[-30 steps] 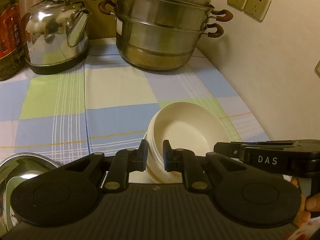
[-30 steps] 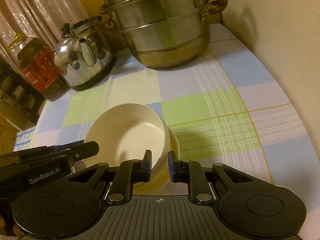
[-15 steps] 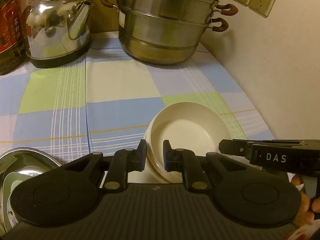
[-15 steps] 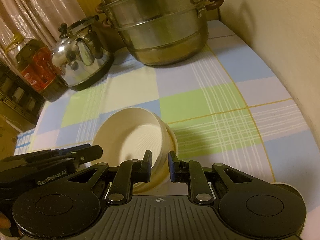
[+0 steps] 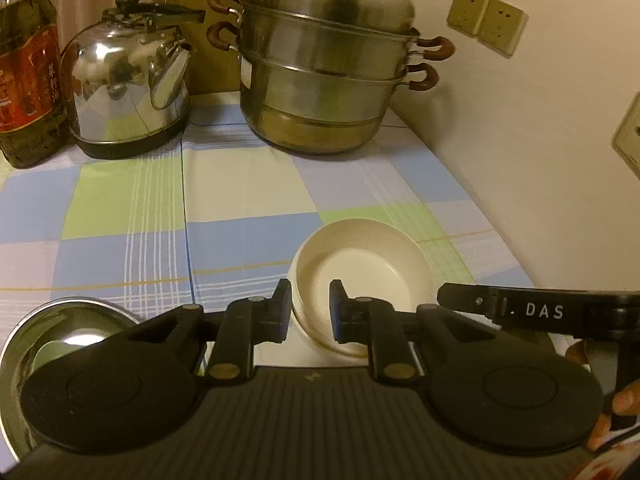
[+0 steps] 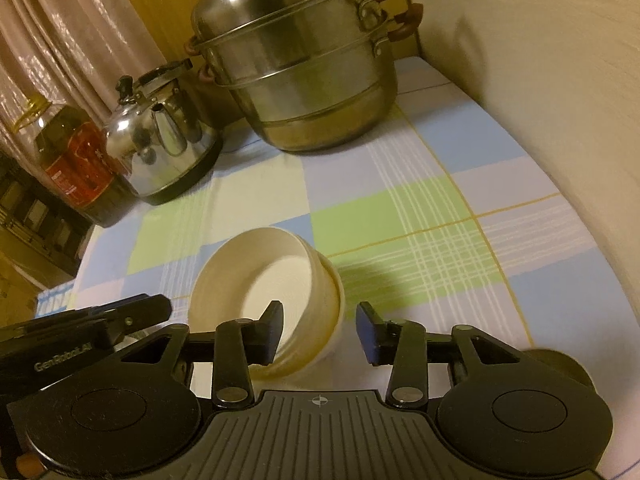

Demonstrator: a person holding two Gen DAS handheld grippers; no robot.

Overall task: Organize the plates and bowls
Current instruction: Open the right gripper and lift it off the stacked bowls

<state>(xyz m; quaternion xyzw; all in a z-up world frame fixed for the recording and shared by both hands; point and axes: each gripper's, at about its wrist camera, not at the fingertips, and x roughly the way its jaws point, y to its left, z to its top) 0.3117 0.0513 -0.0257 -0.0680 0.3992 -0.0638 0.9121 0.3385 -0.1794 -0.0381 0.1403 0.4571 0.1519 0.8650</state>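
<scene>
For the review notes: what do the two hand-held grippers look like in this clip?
Both are matte black, with ribbed bodies, two round discs and brass-coloured pivot pins. The left hand-held gripper has black pads; the right hand-held gripper shows a blue pad. White lettering reads "DAS" on the right one's side, "GenRobot.AI" on the left's. No cables or sleeves show.

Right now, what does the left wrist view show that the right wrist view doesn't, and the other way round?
Left wrist only: wall sockets, a steel basin at lower left, and the left gripper with the bowl rim between its slightly parted fingers.

Right wrist only: the right gripper, jaws just opening and clear of the bowls.

Both: stacked cream bowls on the checked cloth, steamer pot, kettle, oil bottle.
</scene>
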